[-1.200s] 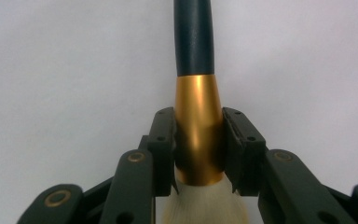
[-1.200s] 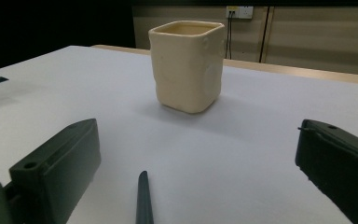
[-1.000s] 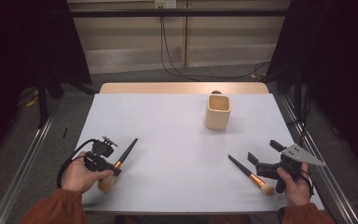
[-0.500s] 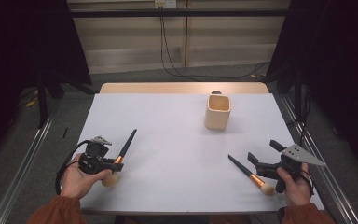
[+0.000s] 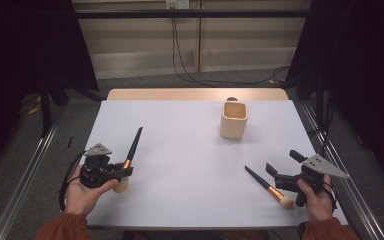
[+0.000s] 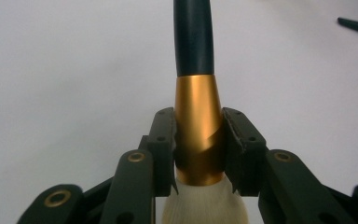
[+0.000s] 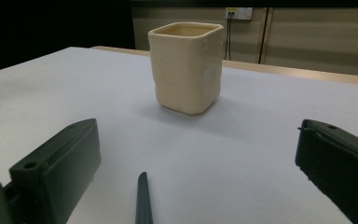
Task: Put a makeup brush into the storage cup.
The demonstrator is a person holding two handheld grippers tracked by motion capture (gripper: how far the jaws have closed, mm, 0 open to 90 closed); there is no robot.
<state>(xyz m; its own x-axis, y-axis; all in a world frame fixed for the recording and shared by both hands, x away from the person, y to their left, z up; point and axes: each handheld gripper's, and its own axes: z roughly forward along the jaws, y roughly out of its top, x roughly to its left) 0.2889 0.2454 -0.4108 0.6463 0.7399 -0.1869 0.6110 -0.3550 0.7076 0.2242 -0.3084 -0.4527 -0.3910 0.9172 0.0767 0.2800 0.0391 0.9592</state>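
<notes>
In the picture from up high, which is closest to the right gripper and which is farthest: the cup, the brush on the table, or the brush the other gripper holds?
From the right gripper:
1. Brush on the table, just left of its jaws.
2. Beige cup, farther back, toward the middle.
3. Held brush, across the table in the left gripper.

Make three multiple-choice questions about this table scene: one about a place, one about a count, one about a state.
1. Where does the cup stand?
A. On the far right part of the table
B. Beside the left hand
C. On the floor

2. How many brushes are there?
A. One
B. Two
C. Four

3. What is the left claw doing?
A. Standing open over nothing
B. Gripping the cup
C. Gripping a brush by its gold collar

Answers:
1 A, the high view shows the cup far on the table, right of centre.
2 B, the held brush and the lying brush.
3 C, both fingers press the collar; the right claw is open.
</notes>
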